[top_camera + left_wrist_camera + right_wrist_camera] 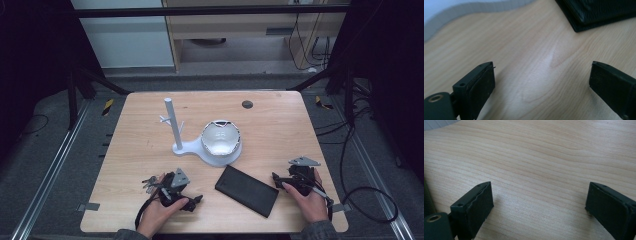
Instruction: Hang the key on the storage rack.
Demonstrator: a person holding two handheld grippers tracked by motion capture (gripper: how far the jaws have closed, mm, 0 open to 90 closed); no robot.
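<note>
A flat black case lies on the wooden table near the front, between both hands. Its corner appears at the top right of the left gripper view. My left gripper rests low on the table to the left of the case, held by a hand; its jaws stand open over bare wood. My right gripper sits just right of the case, pointing toward it, jaws open with only table between them. A bunch of keys lies just left of the left gripper.
A white stand with an upright pole and short pegs rises at the table's middle. A white bowl-shaped object sits on its base. A dark round grommet is set in the far side. Cables trail off the table's right edge.
</note>
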